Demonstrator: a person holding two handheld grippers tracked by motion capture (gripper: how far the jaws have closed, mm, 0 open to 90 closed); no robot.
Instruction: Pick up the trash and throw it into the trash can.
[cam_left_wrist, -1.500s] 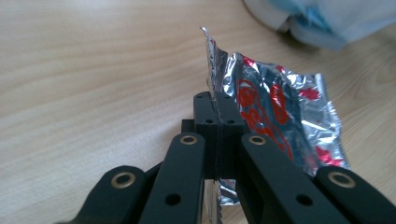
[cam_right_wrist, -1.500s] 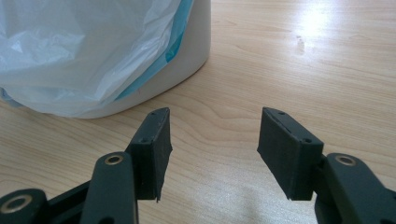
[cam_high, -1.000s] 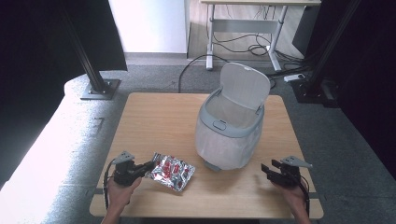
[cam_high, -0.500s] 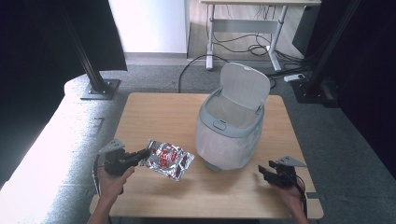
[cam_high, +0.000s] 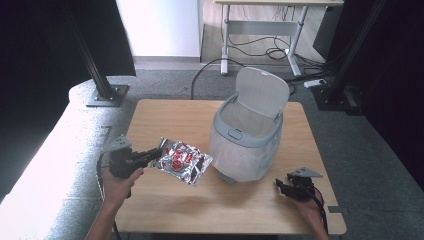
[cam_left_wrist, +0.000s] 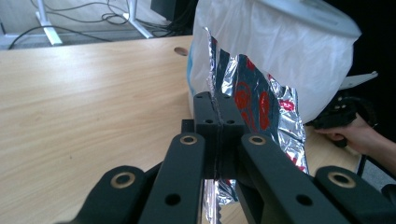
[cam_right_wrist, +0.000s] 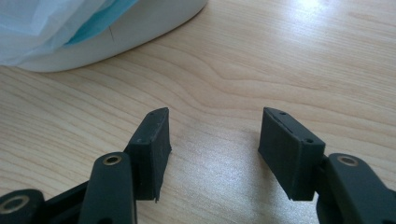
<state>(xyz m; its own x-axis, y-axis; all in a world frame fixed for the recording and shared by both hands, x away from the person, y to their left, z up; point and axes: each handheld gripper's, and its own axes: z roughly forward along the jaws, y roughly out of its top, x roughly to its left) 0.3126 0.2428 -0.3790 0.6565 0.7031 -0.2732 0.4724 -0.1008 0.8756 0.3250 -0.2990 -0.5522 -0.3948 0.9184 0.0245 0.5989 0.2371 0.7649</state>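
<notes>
Crinkled silver-red foil wrapper (cam_high: 181, 161) lifted off table, beside bin.

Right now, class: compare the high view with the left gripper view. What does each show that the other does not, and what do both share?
High view alone: the bin's raised lid, the bin's open mouth, the right gripper open and low over the table, and the floor with a desk behind.
Left gripper view alone: close up, the left gripper with its jaws shut on the edge of the foil packet.
Both: the foil packet, the lined bin, the wooden table.
</notes>
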